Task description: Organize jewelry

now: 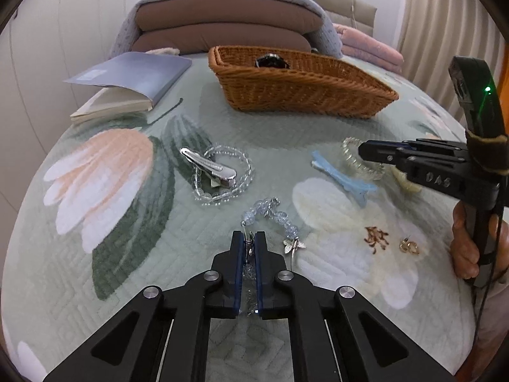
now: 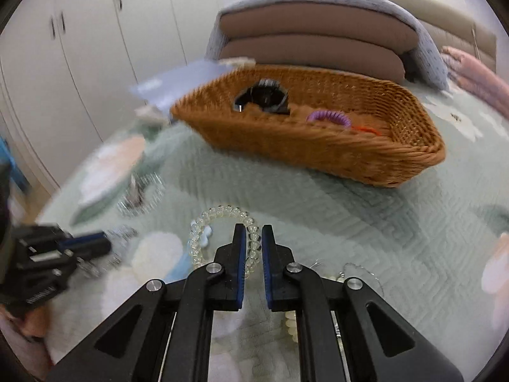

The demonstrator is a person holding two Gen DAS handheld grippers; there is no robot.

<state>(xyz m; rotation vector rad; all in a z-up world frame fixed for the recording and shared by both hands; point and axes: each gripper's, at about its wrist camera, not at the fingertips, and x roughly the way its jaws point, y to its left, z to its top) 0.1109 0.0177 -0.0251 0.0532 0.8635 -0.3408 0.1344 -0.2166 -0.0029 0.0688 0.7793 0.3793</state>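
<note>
My left gripper point(image 1: 249, 242) is shut on the clasp end of a pale blue bead bracelet point(image 1: 273, 215) with a silver butterfly charm; the rest of it lies on the bedspread. My right gripper point(image 2: 253, 238) is narrowly open, its jaws on either side of a clear bead bracelet point(image 2: 219, 219), not closed on it; it also shows in the left wrist view point(image 1: 362, 152). The wicker basket point(image 1: 302, 92) stands behind, also in the right wrist view point(image 2: 318, 146), holding a black watch point(image 2: 264, 95) and a purple coil tie point(image 2: 329, 117).
On the floral bedspread lie a silver clip point(image 1: 206, 167) on a clear bead bracelet point(image 1: 222, 175), a blue clip point(image 1: 343, 180), a gold earring point(image 1: 408, 246) and a cream clip point(image 1: 405, 183). A book point(image 1: 127, 82) lies far left. Pillows point(image 1: 222, 28) stand behind.
</note>
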